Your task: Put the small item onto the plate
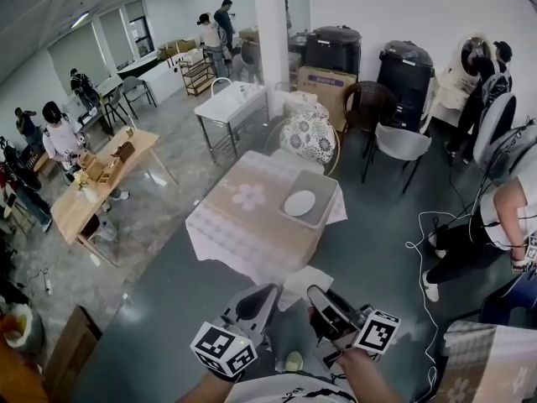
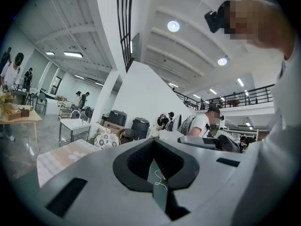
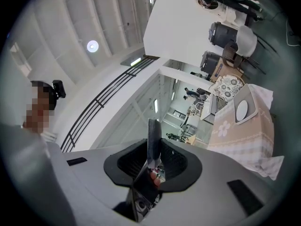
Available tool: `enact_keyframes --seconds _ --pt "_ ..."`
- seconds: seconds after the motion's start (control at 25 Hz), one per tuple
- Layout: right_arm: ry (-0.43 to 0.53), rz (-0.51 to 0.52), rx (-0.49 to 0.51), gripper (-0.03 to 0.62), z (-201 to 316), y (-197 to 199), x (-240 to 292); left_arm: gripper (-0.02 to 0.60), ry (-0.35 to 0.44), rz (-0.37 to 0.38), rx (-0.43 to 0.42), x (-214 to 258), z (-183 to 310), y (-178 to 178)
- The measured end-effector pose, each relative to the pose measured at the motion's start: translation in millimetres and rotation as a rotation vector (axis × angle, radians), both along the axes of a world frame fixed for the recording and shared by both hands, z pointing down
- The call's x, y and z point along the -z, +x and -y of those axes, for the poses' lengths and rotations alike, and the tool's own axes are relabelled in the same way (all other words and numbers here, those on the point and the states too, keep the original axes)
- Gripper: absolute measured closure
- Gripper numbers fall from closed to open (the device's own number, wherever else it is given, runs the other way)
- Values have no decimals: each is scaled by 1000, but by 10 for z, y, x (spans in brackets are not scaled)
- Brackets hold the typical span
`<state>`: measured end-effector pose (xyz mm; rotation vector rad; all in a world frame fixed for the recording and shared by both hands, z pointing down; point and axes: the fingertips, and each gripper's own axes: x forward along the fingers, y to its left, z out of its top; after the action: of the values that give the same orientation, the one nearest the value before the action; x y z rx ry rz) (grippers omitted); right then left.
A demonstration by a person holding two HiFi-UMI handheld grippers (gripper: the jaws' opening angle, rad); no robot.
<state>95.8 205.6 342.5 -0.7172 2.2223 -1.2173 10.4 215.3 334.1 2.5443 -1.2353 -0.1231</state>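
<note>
Small item: dark flat piece w/ reddish marks, pinched in my right gripper, jaws closed on it. Can't tell exactly what it is. It's not on the plate and is well apart from it. Plate is white and lies on a grey tray near the far right corner of the table, which has a beige patterned cloth. Left gripper: jaws together, nothing btwn them but a thin pale thread. In head view both grippers sit low at the frame bottom, side by side, close to the person's torso. Marker cubes face the camera, noses point toward the table, grey floor in btwn. Floral cushion sits just behind the table. Ppl stand at other tables on the left.
</note>
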Motion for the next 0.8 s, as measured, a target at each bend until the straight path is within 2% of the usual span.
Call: enact_keyframes --seconds 0.44,0.8 --pt "-21 -23 -50 502 497 61 -119 575 -6 -17 -50 -112 573 83" --pt "-38 -67 -99 502 1352 -137 -237 575 -10 -21 -103 -250 1500 -111"
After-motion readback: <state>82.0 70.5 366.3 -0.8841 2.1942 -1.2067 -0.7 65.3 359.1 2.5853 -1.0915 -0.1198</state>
